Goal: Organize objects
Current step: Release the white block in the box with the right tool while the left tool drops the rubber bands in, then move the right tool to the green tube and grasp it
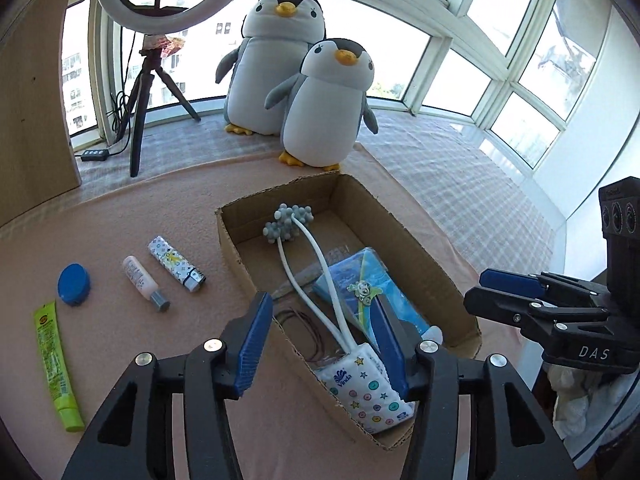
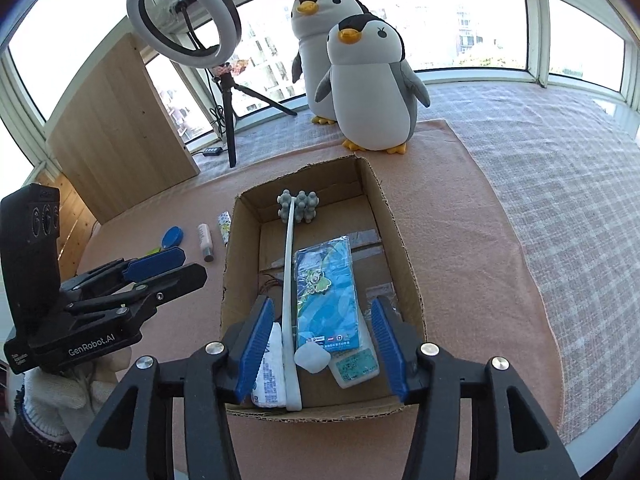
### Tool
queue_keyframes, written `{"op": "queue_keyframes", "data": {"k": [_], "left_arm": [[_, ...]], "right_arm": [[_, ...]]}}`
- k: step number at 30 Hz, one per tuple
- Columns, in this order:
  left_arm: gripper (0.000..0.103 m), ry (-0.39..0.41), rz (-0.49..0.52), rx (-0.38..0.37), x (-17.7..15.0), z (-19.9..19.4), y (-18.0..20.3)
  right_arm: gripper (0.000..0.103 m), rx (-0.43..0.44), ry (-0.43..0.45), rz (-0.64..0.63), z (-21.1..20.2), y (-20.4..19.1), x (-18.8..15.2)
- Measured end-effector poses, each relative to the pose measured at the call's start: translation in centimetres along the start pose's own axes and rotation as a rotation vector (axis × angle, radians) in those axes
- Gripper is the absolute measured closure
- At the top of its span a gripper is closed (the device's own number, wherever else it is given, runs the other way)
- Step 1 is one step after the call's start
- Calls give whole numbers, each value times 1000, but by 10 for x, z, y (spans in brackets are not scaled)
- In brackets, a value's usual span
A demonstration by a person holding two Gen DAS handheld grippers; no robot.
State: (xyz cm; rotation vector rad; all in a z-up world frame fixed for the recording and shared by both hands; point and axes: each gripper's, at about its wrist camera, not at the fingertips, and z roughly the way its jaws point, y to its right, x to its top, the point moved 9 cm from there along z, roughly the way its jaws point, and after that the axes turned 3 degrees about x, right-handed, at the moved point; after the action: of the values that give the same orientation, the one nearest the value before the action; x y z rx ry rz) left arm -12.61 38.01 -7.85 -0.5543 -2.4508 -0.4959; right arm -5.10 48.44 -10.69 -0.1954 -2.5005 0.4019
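Observation:
An open cardboard box (image 1: pixel 400 236) (image 2: pixel 246 248) sits on a pink cloth. It holds a white two-stemmed massager (image 1: pixel 304 256) (image 2: pixel 289 272) with grey knobbly heads, a blue packet (image 1: pixel 344 276) (image 2: pixel 326 296), a patterned tissue pack (image 1: pixel 366 392) (image 2: pixel 270 368) and a small white container (image 2: pixel 354 366). My left gripper (image 1: pixel 324 344) (image 2: pixel 184 266) hovers open above the box's near left corner, over the tissue pack. My right gripper (image 2: pixel 322 346) (image 1: pixel 492 296) hangs open above the near end, holding nothing. Left of the box lie a lighter (image 1: pixel 176 264), a small bottle (image 1: pixel 144 284), a blue round tin (image 1: pixel 74 284) and a green tube (image 1: pixel 56 364).
Two plush penguins (image 1: pixel 320 108) (image 2: pixel 372 84) stand just behind the box. A ring light on a tripod (image 1: pixel 140 92) (image 2: pixel 228 92) and a wooden board (image 2: pixel 120 124) stand at the back left. Windows curve around a plaid-covered ledge (image 2: pixel 560 184) on the right.

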Motion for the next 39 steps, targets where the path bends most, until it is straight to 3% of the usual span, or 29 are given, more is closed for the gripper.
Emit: {"op": "queue_keyframes", "data": {"k": [6, 12, 22, 29, 39], "left_arm": [[48, 5, -23, 28, -2, -8, -17], [46, -14, -58, 73, -26, -23, -50], [46, -31, -199, 188, -88, -77, -163], [45, -8, -284, 223, -120, -117, -229], [44, -29, -318, 174, -153, -133, -282]], "right_arm": [[52, 11, -4, 26, 3, 0, 0], [52, 14, -8, 9, 6, -13, -3], [52, 12, 42, -50, 21, -64, -3], [52, 38, 95, -8, 30, -104, 5], [52, 88, -61, 14, 81, -170, -22]]}}
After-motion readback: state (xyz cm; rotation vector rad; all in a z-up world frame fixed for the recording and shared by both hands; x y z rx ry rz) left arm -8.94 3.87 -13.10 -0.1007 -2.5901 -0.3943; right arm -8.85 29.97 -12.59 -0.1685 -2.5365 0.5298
